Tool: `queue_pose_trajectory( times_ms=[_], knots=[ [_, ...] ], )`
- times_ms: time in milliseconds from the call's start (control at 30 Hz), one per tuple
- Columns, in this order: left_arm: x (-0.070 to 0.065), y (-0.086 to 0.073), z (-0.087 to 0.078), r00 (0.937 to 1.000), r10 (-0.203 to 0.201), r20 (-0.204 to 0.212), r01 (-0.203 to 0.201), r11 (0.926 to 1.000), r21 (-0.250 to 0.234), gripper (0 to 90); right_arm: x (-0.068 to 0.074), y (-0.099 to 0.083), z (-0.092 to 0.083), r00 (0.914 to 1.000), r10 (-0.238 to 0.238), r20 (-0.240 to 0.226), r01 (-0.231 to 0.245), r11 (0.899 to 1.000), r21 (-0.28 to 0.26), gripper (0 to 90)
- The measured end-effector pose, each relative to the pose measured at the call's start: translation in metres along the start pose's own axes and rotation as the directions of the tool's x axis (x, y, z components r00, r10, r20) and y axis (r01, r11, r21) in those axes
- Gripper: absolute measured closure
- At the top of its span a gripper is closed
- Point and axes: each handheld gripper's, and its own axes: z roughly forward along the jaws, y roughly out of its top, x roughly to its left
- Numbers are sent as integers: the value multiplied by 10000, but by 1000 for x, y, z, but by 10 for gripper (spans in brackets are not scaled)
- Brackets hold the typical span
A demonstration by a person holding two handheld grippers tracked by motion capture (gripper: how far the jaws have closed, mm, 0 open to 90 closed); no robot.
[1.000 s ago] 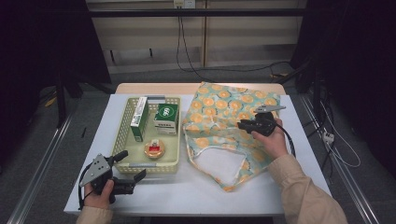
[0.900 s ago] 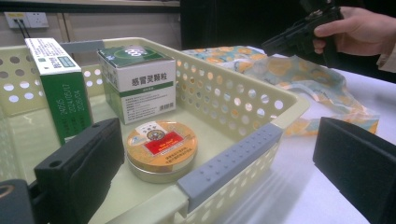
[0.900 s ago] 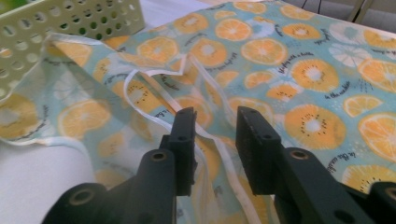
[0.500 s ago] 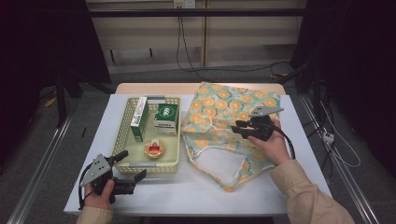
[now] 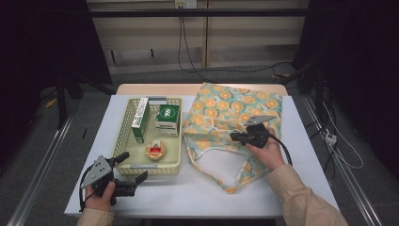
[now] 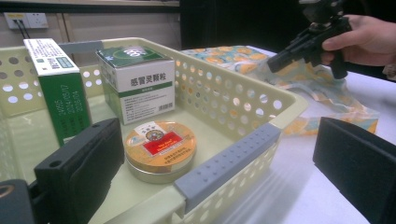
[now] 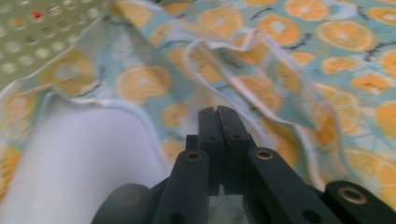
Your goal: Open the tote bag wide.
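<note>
Your right gripper (image 5: pixel 234 137) sits over the orange-print bag (image 5: pixel 235 113), just right of the basket (image 5: pixel 175 162); its jaws have just closed and are pressed together, and I cannot tell whether any cloth is caught between them. If they hold nothing or only one layer, the bag's mouth may slip or fail to open when you lift. Your left gripper (image 5: pixel 134 166), at the basket's near corner, has its jaws spread. The white box (image 6: pixel 144 88) reads 感冒灵颗粒; the green carton (image 6: pixel 63 105) shows 2024/08/17.

Overhead forward-down; claw cams low, share bag (image 5: pixel 235 117).
</note>
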Motion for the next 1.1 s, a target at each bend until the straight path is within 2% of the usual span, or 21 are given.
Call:
queue_pose_trajectory(
  times_ms=[100,233,300,333,400,467,533,600,667,833,1000,1100],
  knots=[
    [0,0,0,10000,-23,18,23,10000,3,19,-11,0,6,9992,139,386,-142,9999,74,814],
    [1,-1,0,10000,-60,22,60,10000,-24,19,-23,-3,15,9974,333,647,-343,9993,148,711],
    [1,-1,0,10000,-69,14,69,10000,19,19,-26,-7,19,9965,620,552,-631,9978,181,651],
    [1,-1,0,10000,-56,7,56,10000,30,19,-27,-9,21,9967,614,525,-631,9975,317,638],
    [0,-1,0,9999,-118,11,118,9999,-27,19,-25,-13,25,9980,368,506,-399,9973,613,597],
    [1,-2,-1,9999,-109,-31,109,9999,-24,19,-22,-14,26,9987,119,489,-150,9979,636,541],
    [1,-2,-1,10000,-66,-33,66,10000,60,19,-19,-14,26,9986,-174,503,137,9972,739,525],
    [0,-2,-1,10000,-62,-32,63,10000,60,19,-15,-14,26,9969,-605,511,559,9946,880,562],
    [1,-2,-1,10000,-86,-27,86,9999,56,19,-16,-14,26,9977,-510,444,476,9961,747,674],
    [0,-2,-1,10000,-73,-8,73,9999,69,19,-22,-15,25,9958,-339,846,282,9973,680,875],
    [1,-2,-1,10000,-80,-15,80,9999,60,19,-21,-13,25,9951,-244,963,172,9970,755,900],
    [1,-2,-2,10000,-47,-24,47,10000,30,19,-21,-13,21,9973,11,732,-69,9968,791,900]
  ],
)
